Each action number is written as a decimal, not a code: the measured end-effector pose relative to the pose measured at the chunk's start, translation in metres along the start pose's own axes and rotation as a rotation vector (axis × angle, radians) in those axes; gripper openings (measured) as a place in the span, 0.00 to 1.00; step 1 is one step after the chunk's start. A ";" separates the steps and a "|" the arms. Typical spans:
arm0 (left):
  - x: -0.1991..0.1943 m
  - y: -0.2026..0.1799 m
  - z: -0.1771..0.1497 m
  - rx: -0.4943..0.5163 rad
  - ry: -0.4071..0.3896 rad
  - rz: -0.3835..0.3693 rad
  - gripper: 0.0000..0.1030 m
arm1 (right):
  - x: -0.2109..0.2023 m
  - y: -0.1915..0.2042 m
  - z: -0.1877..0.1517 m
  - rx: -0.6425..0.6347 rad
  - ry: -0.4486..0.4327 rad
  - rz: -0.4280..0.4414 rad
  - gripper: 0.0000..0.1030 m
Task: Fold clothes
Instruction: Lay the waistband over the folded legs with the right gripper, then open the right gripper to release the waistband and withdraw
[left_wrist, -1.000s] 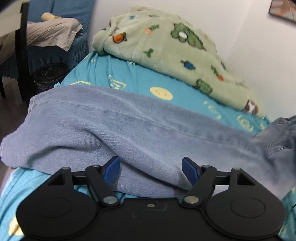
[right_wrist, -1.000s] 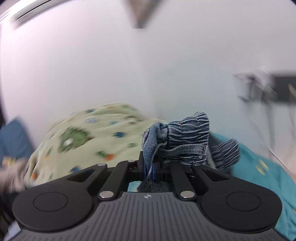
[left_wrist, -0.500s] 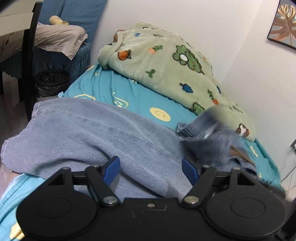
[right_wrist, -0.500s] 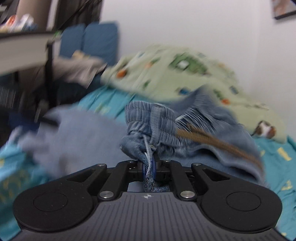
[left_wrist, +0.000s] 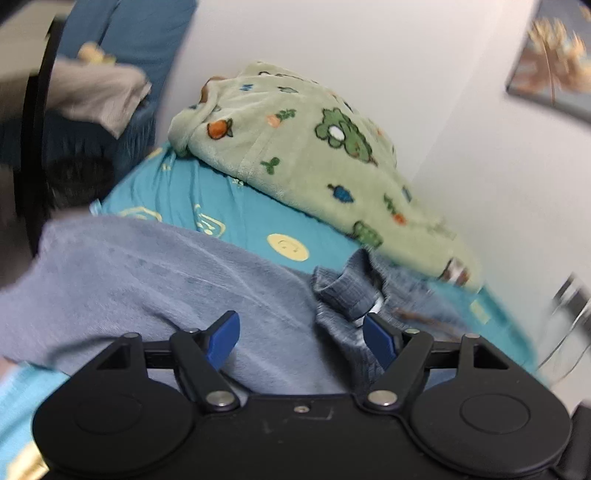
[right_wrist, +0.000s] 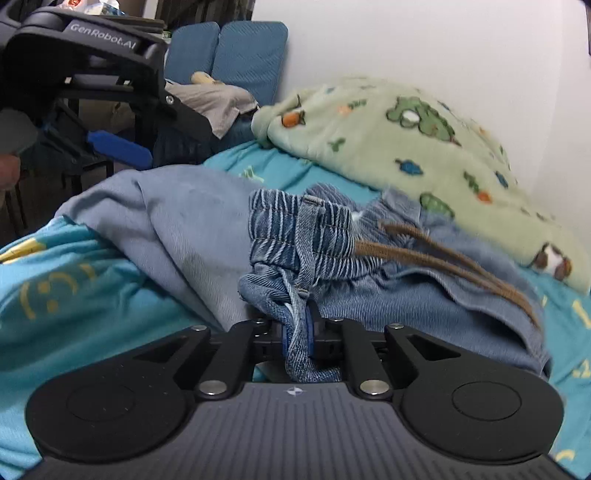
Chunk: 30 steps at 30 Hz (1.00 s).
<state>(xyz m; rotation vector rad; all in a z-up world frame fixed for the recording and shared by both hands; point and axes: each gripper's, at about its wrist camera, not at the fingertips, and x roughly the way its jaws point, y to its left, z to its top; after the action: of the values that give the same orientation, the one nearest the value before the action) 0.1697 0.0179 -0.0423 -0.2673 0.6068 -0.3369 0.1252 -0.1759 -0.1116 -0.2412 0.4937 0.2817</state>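
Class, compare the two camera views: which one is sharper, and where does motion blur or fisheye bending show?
Right wrist view: sharper; jeans waistband ribbing crisp, brown drawstring smeared at its far end. Left wrist view: blurred throughout, worst at the wall picture; the wall corner bows from the fisheye lens.

free: teal sheet left | blocked: blanket behind jeans

Soft, even indoor light, no glare, only faint shadows in the cloth folds. The left wrist view smears with motion blur: the wall picture and the dark left edge streak badly. The right wrist view is sharper, though the green blanket goes soft. Fisheye bending curves both frames' edges.
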 end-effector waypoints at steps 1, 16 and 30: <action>0.001 -0.002 -0.002 0.015 0.004 -0.003 0.69 | 0.000 0.001 0.002 -0.005 0.000 -0.004 0.11; 0.007 -0.006 -0.007 0.037 0.048 0.028 0.69 | -0.013 -0.003 0.015 0.055 -0.021 0.030 0.60; 0.002 -0.005 -0.006 0.017 0.011 -0.026 0.70 | 0.009 -0.014 0.027 0.181 -0.109 0.056 0.18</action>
<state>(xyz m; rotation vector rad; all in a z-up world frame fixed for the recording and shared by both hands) 0.1669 0.0113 -0.0463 -0.2576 0.6115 -0.3686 0.1490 -0.1792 -0.0909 -0.0357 0.4153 0.3008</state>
